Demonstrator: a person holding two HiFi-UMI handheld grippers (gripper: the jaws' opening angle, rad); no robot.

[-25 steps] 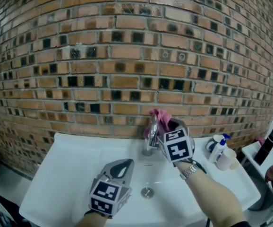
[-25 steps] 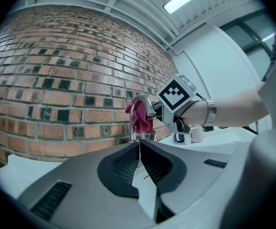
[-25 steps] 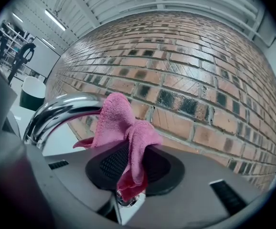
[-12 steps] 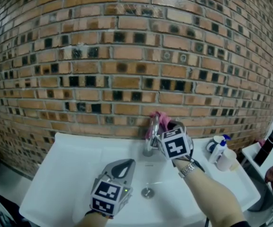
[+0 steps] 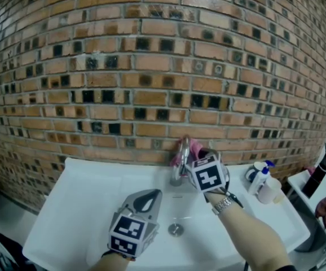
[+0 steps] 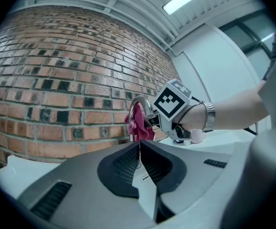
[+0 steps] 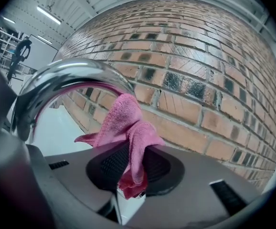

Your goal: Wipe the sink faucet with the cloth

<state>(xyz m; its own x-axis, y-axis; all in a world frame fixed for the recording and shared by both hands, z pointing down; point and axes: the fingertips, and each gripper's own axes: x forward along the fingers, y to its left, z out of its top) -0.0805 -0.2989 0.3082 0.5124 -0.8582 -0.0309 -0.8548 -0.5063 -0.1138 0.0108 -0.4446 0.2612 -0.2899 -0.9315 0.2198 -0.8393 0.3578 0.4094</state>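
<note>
A chrome faucet (image 5: 179,164) arches over the white sink (image 5: 84,196) against the brick wall. My right gripper (image 5: 202,151) is shut on a pink cloth (image 5: 194,147), pressed to the right side of the faucet's arch. Its jaws have just been closing, with the cloth between them. In the right gripper view the cloth (image 7: 128,128) bunches out of the jaws beside the curved spout (image 7: 66,78). My left gripper (image 5: 149,196) hovers over the basin, shut and empty. Its own view shows the faucet (image 6: 139,100) and cloth (image 6: 139,125) ahead.
A drain (image 5: 176,229) sits in the basin below the spout. White bottles (image 5: 260,179) stand on the sink's right rim. A black bottle (image 5: 321,171) rests on a side shelf at the far right, next to a person's hand (image 5: 325,208).
My right gripper and the cloth have slid slightly down and left along the faucet. The left gripper has stayed where it was.
</note>
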